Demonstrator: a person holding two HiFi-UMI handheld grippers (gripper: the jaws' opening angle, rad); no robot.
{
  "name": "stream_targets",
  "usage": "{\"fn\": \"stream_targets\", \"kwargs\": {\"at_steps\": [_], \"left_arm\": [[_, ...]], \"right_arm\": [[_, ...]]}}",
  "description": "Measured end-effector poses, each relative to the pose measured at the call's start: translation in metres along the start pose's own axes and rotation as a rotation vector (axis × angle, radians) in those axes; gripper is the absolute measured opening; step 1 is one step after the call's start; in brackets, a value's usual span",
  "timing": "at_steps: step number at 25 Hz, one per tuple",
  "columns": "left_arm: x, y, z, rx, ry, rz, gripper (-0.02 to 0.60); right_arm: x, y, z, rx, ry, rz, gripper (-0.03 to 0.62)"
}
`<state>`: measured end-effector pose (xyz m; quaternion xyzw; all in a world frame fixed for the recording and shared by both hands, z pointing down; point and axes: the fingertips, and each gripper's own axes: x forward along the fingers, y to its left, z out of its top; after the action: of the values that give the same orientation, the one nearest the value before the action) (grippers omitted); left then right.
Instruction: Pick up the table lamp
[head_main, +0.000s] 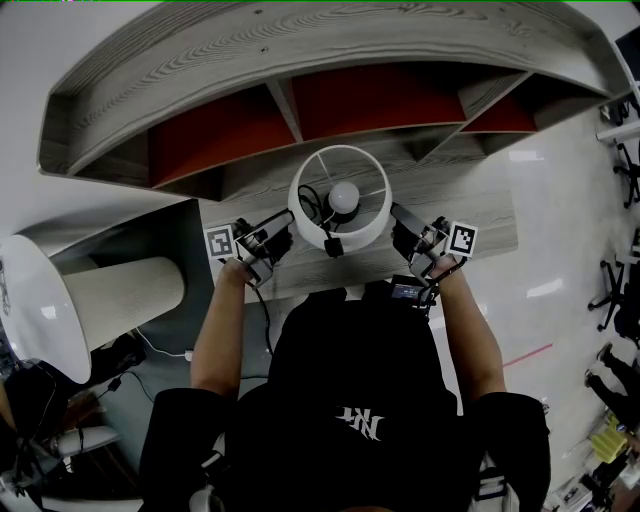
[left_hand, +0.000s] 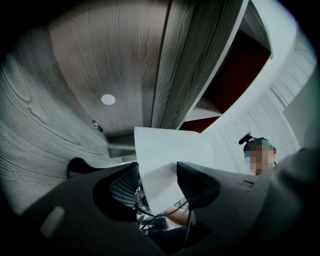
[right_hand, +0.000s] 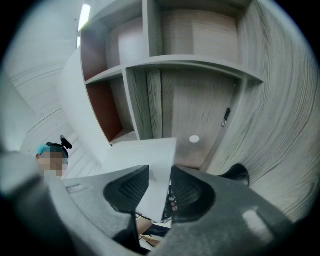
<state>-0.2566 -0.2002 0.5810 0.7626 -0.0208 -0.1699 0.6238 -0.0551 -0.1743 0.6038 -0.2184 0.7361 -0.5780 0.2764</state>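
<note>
The table lamp (head_main: 340, 205) has a white drum shade, open at the top, with its bulb (head_main: 344, 197) showing inside. It is in front of the person's chest, over the front of the grey wooden desk (head_main: 480, 215). My left gripper (head_main: 284, 236) grips the shade's left wall and my right gripper (head_main: 402, 228) its right wall. In the left gripper view the white shade wall (left_hand: 165, 150) runs between the two dark pads of the left gripper (left_hand: 157, 175). In the right gripper view the shade wall (right_hand: 145, 155) likewise fills the gap of the right gripper (right_hand: 160, 182). The lamp's base is hidden.
A curved grey shelf unit (head_main: 300, 50) with red-backed compartments (head_main: 375, 100) stands on the desk behind the lamp. A large pale cylinder (head_main: 120, 295) lies at the left beside the desk. A black cable (head_main: 266, 325) hangs below the left gripper. Office chairs (head_main: 625, 290) stand at the right.
</note>
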Motion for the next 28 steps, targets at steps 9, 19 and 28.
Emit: {"fn": "stream_targets", "kwargs": {"at_steps": [9,19,28], "left_arm": [[0.007,-0.011,-0.007,0.019,0.019,-0.014,0.227],[0.028,-0.049,-0.014,0.071,0.064,-0.056,0.227],[0.042,-0.084,-0.008,0.119,0.068,-0.104,0.229]], "right_arm": [[-0.011,0.013,-0.002,-0.008,-0.011,0.014,0.135],[-0.018,0.061,0.015,-0.086,-0.032,0.074,0.130],[-0.011,0.107,0.026,-0.178,-0.019,0.097,0.129]]}}
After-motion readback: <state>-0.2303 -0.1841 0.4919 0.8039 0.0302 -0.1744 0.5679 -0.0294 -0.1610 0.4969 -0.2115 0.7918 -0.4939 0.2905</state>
